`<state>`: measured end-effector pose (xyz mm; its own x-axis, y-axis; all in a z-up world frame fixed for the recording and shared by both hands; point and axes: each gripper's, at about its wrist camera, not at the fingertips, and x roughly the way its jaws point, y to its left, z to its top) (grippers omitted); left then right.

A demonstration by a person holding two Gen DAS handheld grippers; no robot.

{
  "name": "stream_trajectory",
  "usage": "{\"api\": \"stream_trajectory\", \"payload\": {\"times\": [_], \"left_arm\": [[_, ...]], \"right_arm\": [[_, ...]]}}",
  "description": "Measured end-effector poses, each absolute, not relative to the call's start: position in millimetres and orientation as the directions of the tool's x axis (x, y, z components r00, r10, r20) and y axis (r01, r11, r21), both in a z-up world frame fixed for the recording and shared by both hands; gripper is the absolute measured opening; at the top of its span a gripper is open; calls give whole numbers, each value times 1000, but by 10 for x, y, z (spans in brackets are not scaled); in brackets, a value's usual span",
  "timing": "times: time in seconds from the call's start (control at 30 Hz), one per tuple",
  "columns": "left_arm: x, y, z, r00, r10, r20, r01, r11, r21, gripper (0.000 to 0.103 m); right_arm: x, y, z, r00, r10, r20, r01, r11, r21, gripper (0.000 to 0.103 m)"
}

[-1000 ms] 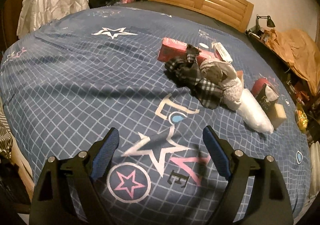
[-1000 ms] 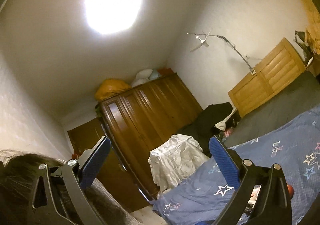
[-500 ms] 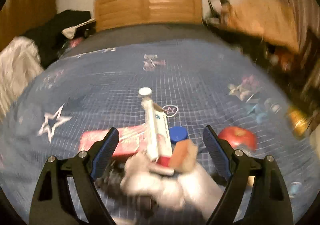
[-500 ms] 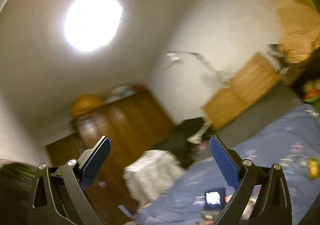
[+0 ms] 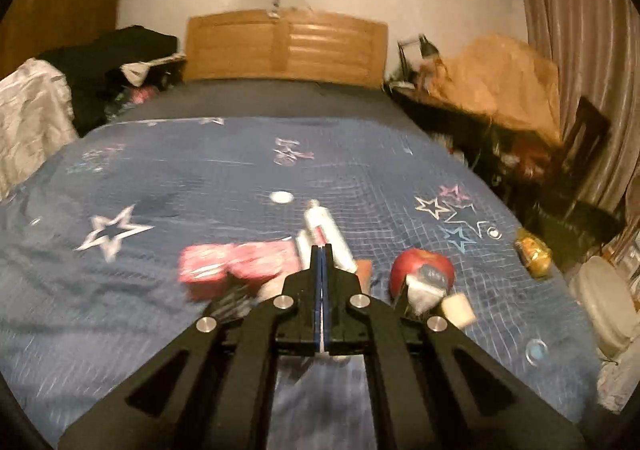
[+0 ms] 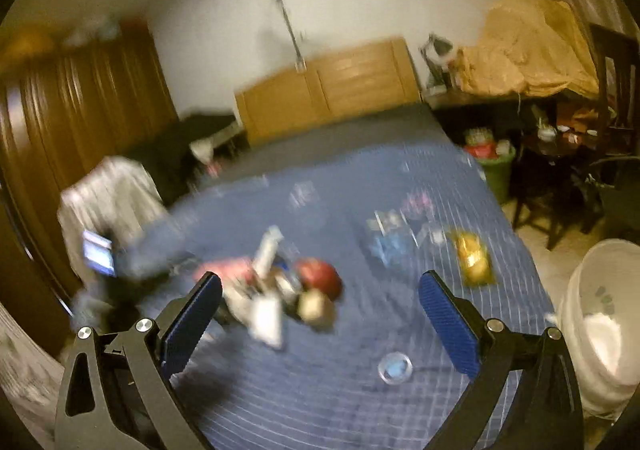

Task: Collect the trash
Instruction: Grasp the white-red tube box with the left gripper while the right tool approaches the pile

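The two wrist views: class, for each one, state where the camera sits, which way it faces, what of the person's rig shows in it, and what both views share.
Left wrist: rides the left gripper, facing down the blue star-print bedspread towards the slatted wooden headboard; its jaws are shut with nothing between them.
Right wrist: rides the right gripper, angled across the bed from nearer its foot; its jaws stand open, and a white bucket shows at right.
Shared: bedspread, headboard, round red apple, pink flat packet.
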<state>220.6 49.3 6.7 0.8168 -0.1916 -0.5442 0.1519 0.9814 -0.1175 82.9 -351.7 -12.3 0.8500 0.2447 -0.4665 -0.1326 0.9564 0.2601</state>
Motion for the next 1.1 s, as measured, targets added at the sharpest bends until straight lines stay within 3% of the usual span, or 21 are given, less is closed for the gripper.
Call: {"api": "stream_trajectory", "payload": {"times": [0.17,0.3,0.37,0.4,0.43,0.5,0.67,0.7,0.73,0.77,0.8,0.93,1.1], "left_arm": [[1738,896,-265,767,-172,-618,108,984,-140,0],[1813,979,-470,708,-179,-683,86,982,-169,0],[2060,822,-337,720,-186,-669,93,981,-173,0],[2220,720,-258,726,-205,-657,116,977,-177,11],[2463,562,-161,730,-210,-650,134,977,-164,44],[2803,302,-95,740,-197,-643,155,980,-121,89],[3869,-290,-499,633,11,-774,89,992,87,88],[3989,-323,-603,605,44,-795,76,991,113,79],[4063,-330,-699,577,55,-815,80,989,123,54],[4168,-372,-884,504,53,-862,109,986,125,36],[4173,-374,-947,488,54,-871,117,985,127,26],[3900,-261,-676,589,-22,-808,127,990,66,23],[3030,199,181,772,-146,-618,113,989,-92,23]], "right_arm": [[1227,-3146,-860,769,268,-580,-166,960,224,98],[1452,-2836,-1072,757,263,-598,-195,964,178,97],[1525,-2750,-1114,747,286,-600,-209,958,196,97],[1545,-2707,-1130,746,298,-596,-216,954,206,97],[1519,-2679,-1100,746,298,-595,-218,954,206,97],[1521,-2640,-1159,741,291,-605,-211,957,201,97],[1423,-2878,-1204,721,290,-629,-154,953,262,97],[1418,-2955,-1235,719,293,-630,-138,949,284,97],[1414,-3034,-1250,718,296,-630,-125,945,301,97],[1407,-3086,-1259,719,297,-629,-117,943,311,97],[1414,-3132,-1277,719,297,-628,-109,941,320,97],[1474,-3182,-1310,724,307,-618,-116,937,330,95],[1661,-2956,-1261,715,346,-608,-202,934,294,75]]}}
